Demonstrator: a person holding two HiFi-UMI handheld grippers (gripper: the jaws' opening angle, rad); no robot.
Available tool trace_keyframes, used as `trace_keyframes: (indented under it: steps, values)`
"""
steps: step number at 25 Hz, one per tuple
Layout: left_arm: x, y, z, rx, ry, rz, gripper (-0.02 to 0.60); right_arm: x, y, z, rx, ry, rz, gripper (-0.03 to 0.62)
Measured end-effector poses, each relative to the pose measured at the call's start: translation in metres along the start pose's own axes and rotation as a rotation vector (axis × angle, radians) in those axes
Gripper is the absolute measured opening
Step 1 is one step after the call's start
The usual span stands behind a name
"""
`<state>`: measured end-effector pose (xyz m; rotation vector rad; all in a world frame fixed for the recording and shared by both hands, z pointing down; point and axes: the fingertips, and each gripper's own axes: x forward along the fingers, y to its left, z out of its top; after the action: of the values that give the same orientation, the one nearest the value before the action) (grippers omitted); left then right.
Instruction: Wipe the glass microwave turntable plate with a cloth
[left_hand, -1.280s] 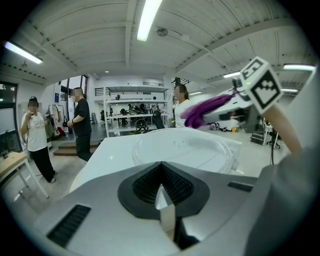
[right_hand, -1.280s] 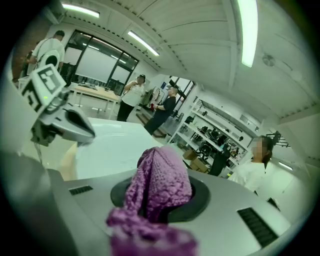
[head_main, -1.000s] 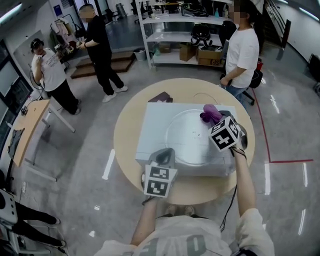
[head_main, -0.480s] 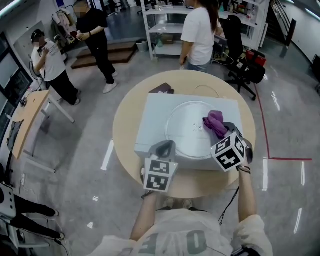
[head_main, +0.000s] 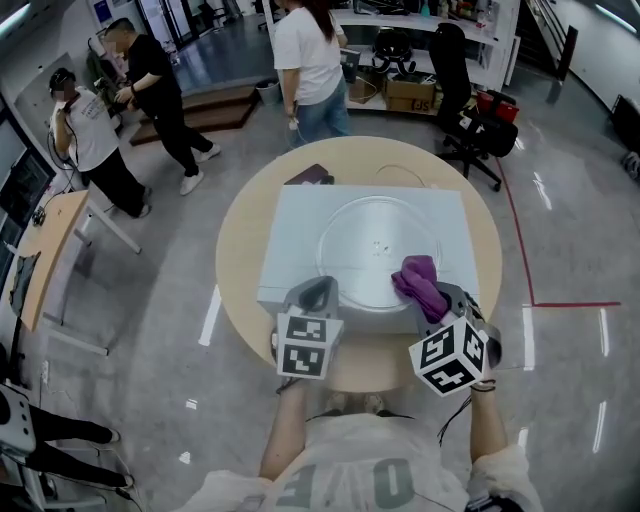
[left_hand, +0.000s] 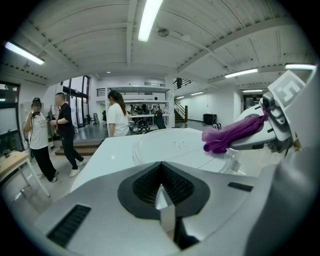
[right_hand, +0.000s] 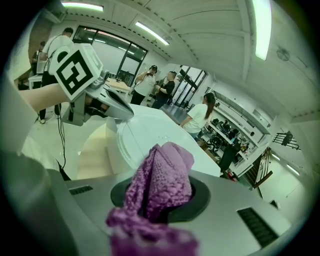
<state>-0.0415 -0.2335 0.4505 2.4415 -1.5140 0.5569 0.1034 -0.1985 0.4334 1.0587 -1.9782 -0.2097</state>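
The round glass turntable plate (head_main: 372, 245) lies flat on a white box-shaped appliance (head_main: 290, 225) on a round beige table (head_main: 240, 250). My right gripper (head_main: 440, 300) is shut on a bunched purple cloth (head_main: 420, 283) at the plate's near right rim. In the right gripper view the cloth (right_hand: 162, 180) fills the jaws, with the plate (right_hand: 145, 135) just beyond. My left gripper (head_main: 318, 292) rests at the near left edge of the plate, jaws together and holding nothing. The left gripper view shows the plate (left_hand: 165, 145) ahead and the cloth (left_hand: 232, 135) to the right.
A dark flat object (head_main: 310, 175) and a thin white cable (head_main: 400, 172) lie on the table behind the appliance. A person in a white shirt (head_main: 305, 60) stands close to the far edge, and two people (head_main: 110, 110) are further left. An office chair (head_main: 465, 120) is at the far right.
My right gripper has drawn the purple cloth from the plate's far right side to its near right rim. The left gripper has barely moved. The person in white walked left behind the table.
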Motion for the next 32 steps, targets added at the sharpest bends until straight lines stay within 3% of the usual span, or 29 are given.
trace_keyframes:
  steps: [13,16,22,26,32]
  values:
    - [0.001,0.001,0.003,-0.001,-0.012,0.013,0.003,-0.021,0.017,-0.008,-0.001,-0.004,0.03,0.048]
    - [0.003,0.0,0.004,-0.001,-0.024,0.008,0.003,-0.019,-0.01,0.002,0.018,-0.043,-0.02,0.048]
    - [0.002,-0.002,0.004,-0.005,-0.021,0.005,0.003,0.027,-0.103,0.034,0.049,-0.078,-0.18,0.049]
    - [0.004,-0.003,0.003,-0.005,-0.009,0.002,0.003,0.075,-0.129,0.039,0.076,-0.054,-0.154,0.049]
    - [0.002,-0.006,0.003,-0.009,-0.002,-0.003,0.003,0.101,-0.124,0.025,0.084,-0.005,-0.109,0.049]
